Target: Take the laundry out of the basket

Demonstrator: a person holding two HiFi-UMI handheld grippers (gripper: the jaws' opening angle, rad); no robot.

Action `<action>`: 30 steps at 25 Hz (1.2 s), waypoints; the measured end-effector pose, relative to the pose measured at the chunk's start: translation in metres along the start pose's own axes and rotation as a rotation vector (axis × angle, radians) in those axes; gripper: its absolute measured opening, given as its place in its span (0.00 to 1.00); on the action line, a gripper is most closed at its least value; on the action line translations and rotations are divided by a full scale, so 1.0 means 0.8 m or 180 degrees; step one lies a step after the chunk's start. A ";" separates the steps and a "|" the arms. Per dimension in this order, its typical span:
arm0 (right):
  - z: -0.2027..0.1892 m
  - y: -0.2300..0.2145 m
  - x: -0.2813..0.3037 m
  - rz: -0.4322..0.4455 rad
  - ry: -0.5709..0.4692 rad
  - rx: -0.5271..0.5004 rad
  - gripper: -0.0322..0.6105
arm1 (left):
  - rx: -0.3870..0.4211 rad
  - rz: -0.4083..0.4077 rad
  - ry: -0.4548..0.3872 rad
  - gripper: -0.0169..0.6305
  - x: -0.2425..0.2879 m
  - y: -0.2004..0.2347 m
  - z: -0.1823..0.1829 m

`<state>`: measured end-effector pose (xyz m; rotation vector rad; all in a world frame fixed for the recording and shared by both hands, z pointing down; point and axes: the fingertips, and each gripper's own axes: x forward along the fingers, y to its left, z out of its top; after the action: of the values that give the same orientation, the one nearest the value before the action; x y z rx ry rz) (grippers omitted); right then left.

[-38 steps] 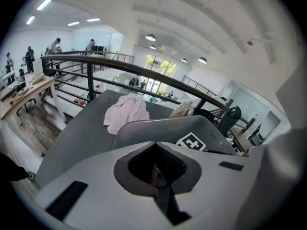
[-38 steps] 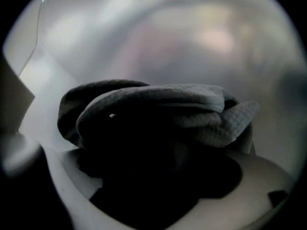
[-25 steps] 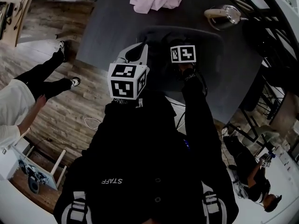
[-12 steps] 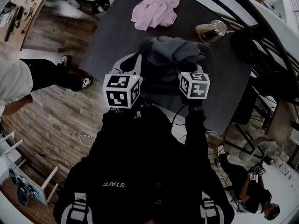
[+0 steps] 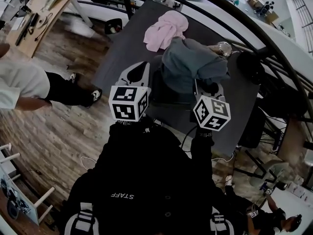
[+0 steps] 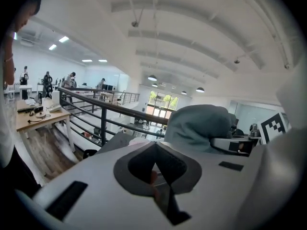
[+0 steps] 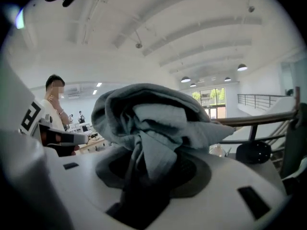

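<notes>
Two grippers work over the dark table (image 5: 124, 40). My right gripper (image 7: 144, 172) pinches a bunched grey garment (image 5: 190, 62), held up over the basket (image 5: 164, 96). My left gripper (image 6: 154, 151) hangs beside it, jaws pressed together on nothing. A pink garment (image 5: 165, 29) lies on the table beyond.

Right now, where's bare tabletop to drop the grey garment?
Free: table strip along the left edge, between pink cloth and left gripper; also the near-right corner past the right gripper. Crowded: centre, with basket, grey garment hanging from the right gripper, glass jug behind.
</notes>
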<state>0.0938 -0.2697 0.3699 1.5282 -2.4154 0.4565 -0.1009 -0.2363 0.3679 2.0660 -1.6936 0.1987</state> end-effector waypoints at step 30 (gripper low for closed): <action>0.150 0.020 -0.055 -0.0256 -0.1070 -0.0113 0.37 | 0.0405 -0.0196 -0.0704 0.03 -0.019 -0.040 0.125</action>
<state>0.0930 -0.2734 0.2413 1.8025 -2.5728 0.1480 -0.0911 -0.2613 0.2656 2.3038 -1.7819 0.0609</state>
